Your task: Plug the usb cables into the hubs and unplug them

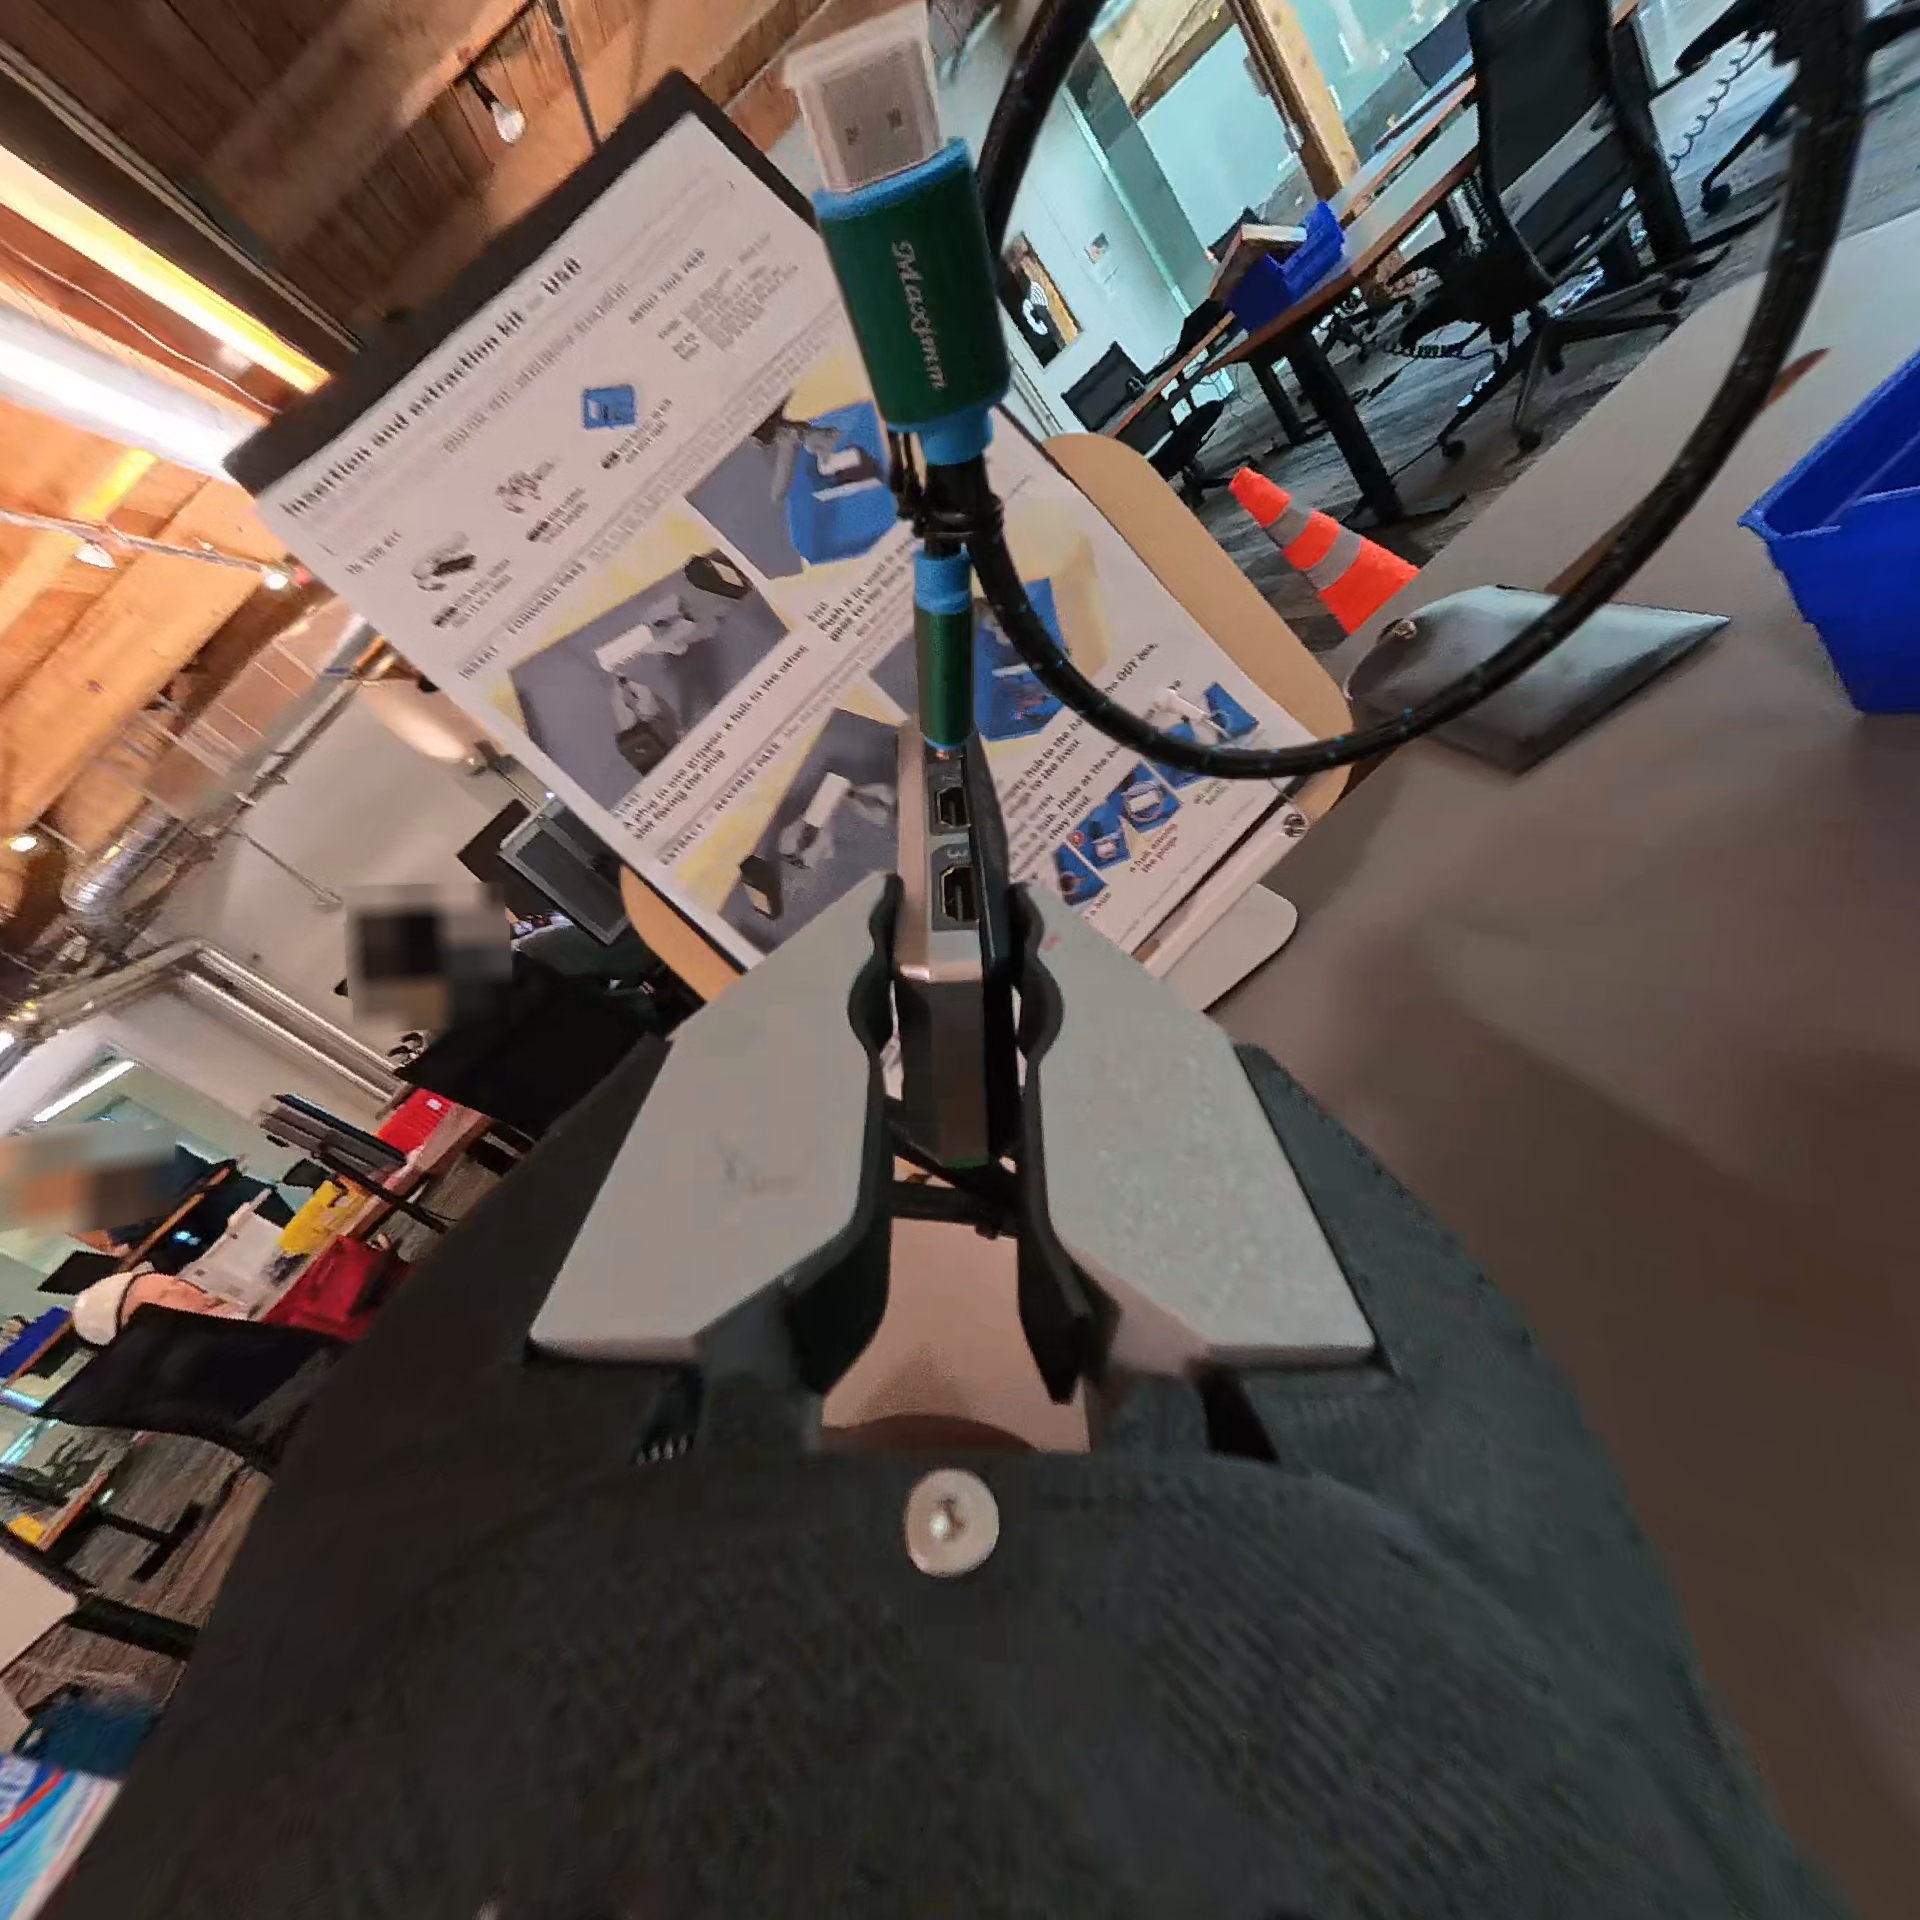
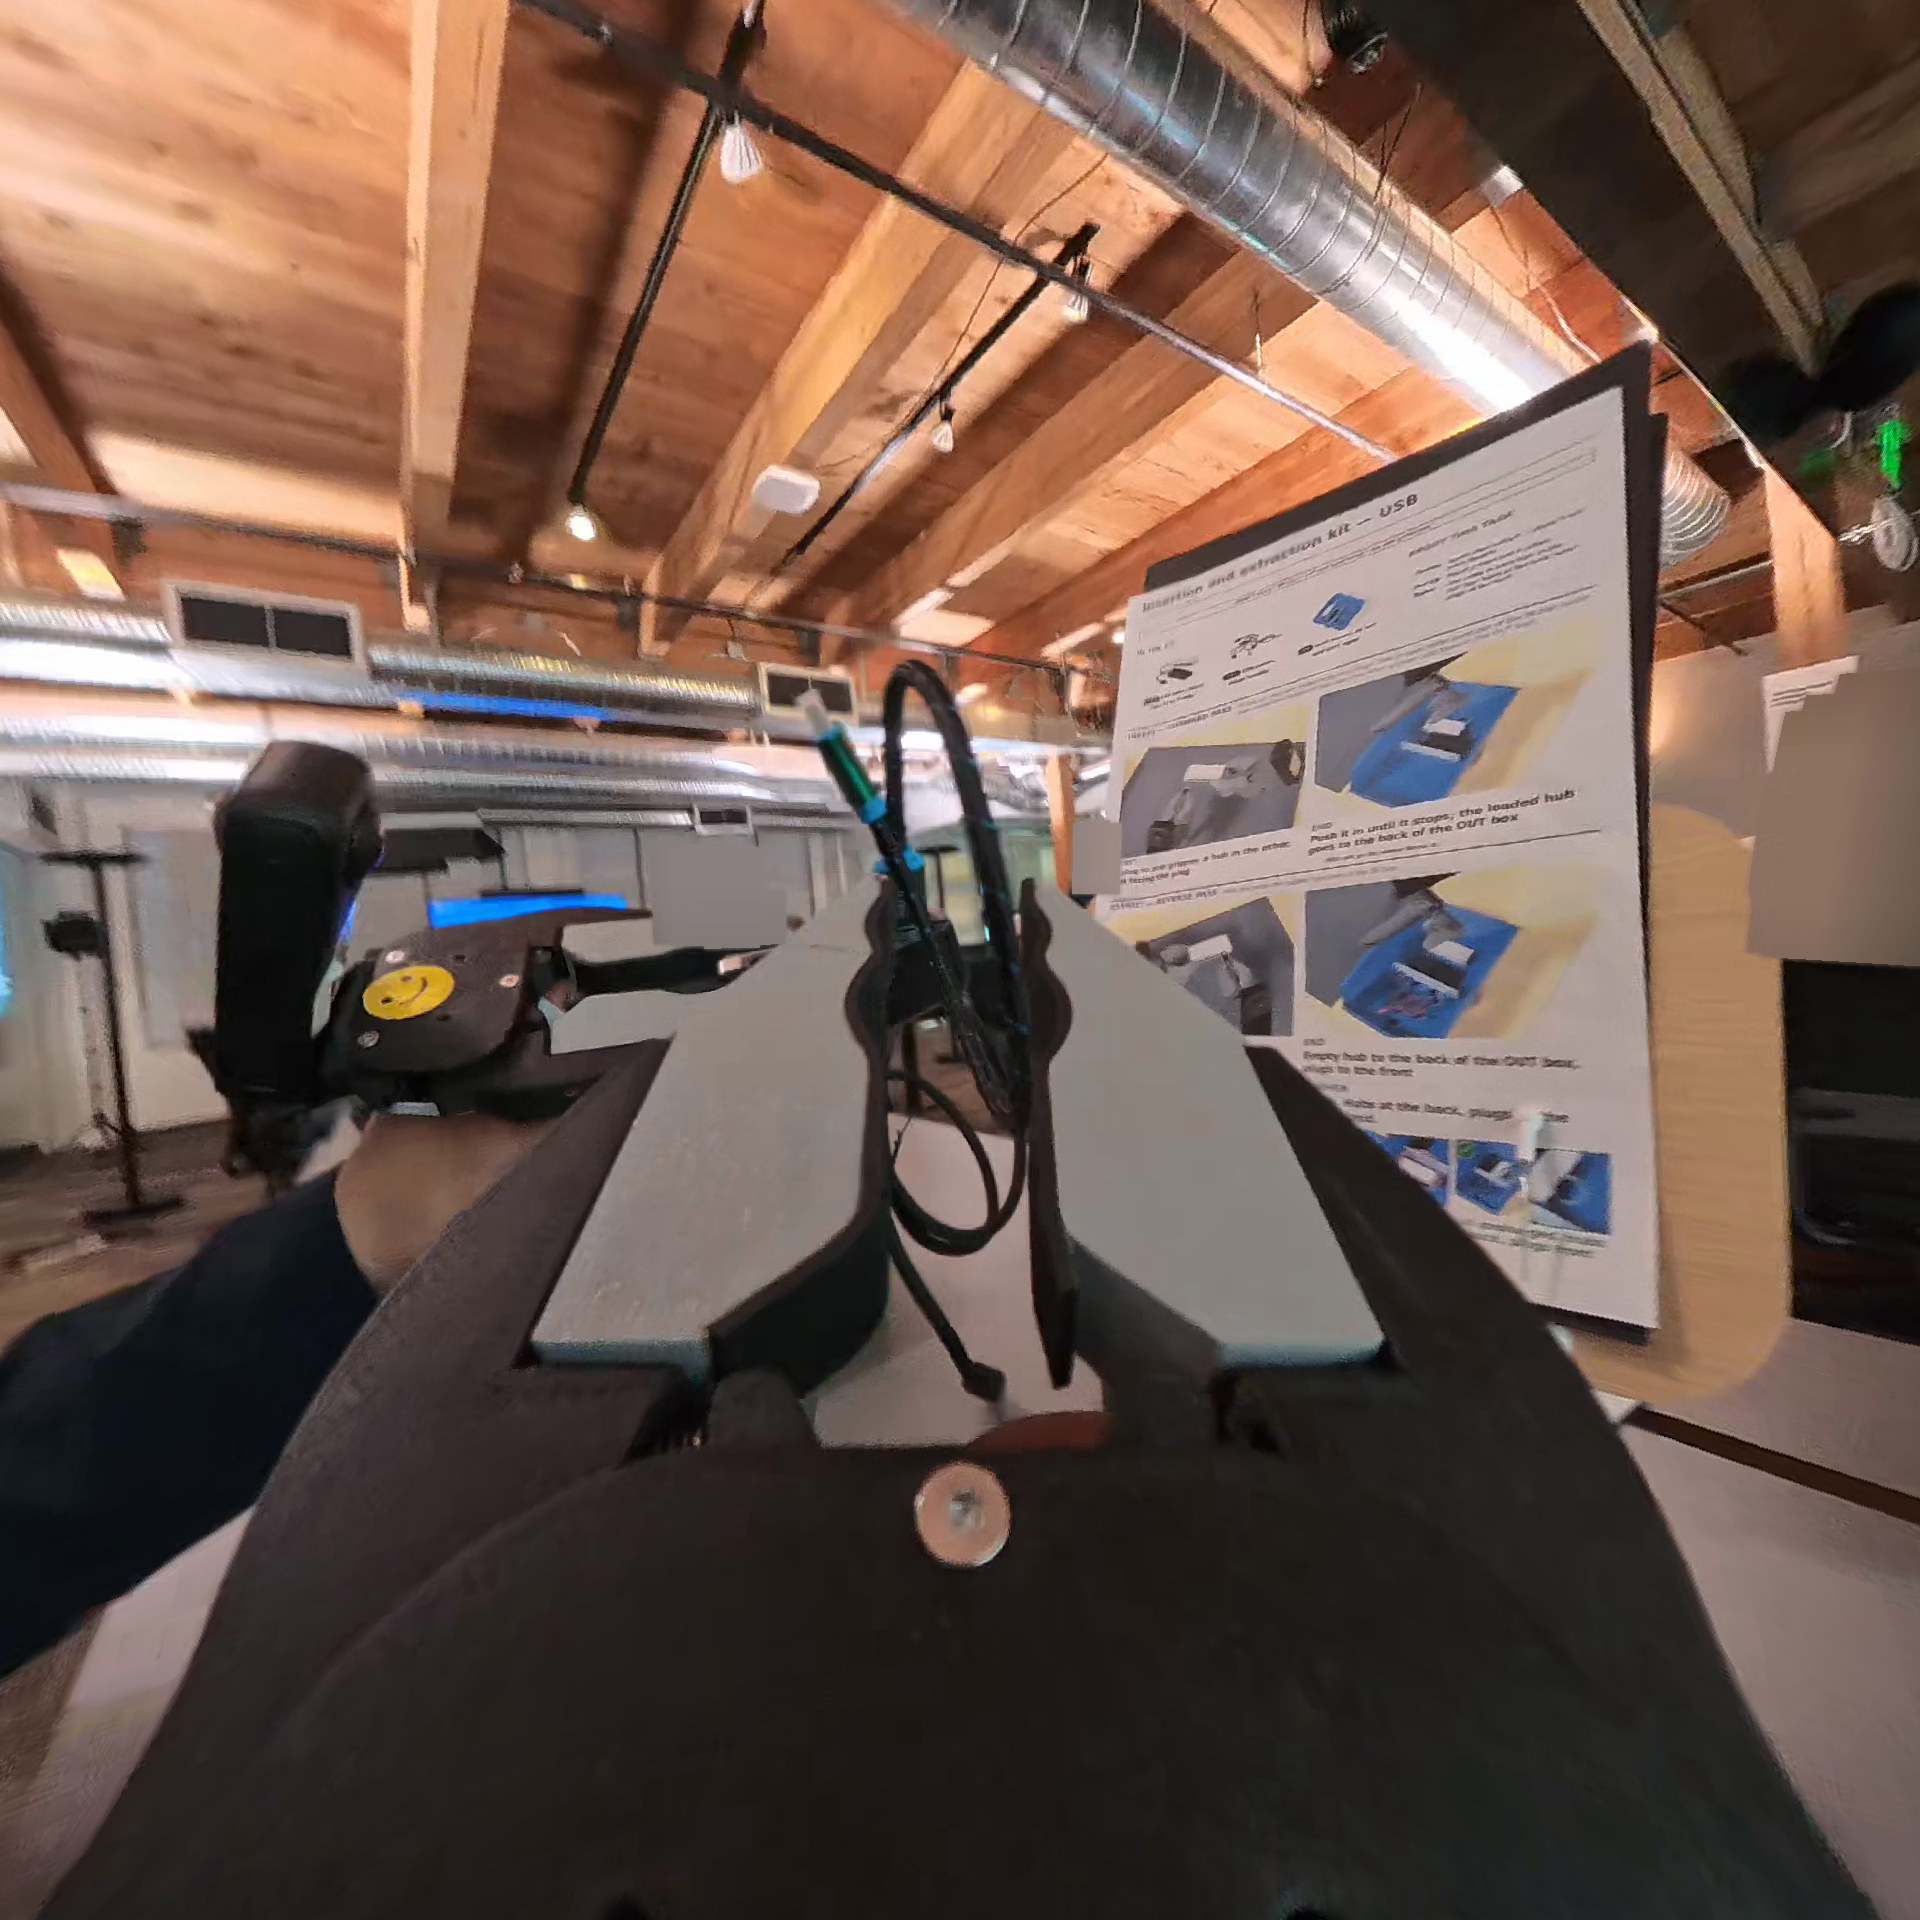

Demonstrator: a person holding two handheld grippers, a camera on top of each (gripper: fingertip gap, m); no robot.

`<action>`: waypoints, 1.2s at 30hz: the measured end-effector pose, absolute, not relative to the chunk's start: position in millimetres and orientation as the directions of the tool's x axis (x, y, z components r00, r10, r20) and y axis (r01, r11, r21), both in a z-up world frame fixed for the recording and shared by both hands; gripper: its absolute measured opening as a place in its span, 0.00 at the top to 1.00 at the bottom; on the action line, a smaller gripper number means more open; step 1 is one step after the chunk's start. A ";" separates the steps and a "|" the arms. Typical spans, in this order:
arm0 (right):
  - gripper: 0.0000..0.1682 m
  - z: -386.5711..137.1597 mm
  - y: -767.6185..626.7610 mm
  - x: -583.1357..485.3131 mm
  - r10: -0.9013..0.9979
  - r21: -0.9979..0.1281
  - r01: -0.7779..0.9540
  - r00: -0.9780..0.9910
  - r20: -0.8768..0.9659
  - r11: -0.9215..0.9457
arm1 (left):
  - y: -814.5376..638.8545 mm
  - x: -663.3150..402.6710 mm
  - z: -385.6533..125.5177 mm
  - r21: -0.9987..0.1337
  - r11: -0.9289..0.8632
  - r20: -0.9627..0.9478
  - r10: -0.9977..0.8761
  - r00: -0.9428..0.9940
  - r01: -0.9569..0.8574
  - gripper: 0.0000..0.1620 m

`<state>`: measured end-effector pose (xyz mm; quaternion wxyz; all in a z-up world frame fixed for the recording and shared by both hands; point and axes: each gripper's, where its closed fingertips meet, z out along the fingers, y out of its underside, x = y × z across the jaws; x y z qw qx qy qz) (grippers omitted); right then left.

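The left claw (image 1: 951,925) pinches a grey hub (image 1: 940,966), long axis pointing far, while the right claw (image 2: 951,935) pinches the black cable (image 2: 977,977).

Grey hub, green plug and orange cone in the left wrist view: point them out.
grey hub (image 1: 940,1023), left wrist view, side face between the jaws
green plug (image 1: 920,312), left wrist view, green body
orange cone (image 1: 1325,551), left wrist view, striped middle
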<state>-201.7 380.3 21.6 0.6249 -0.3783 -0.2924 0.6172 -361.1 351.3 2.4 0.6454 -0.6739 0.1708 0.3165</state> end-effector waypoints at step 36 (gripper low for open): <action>0.90 -114.5 397.8 -303.8 0.977 -0.983 0.008 0.110 -0.181 -0.183 | 381.6 -287.0 -144.3 -0.824 -0.151 -0.529 -0.144 0.836 -0.547 0.83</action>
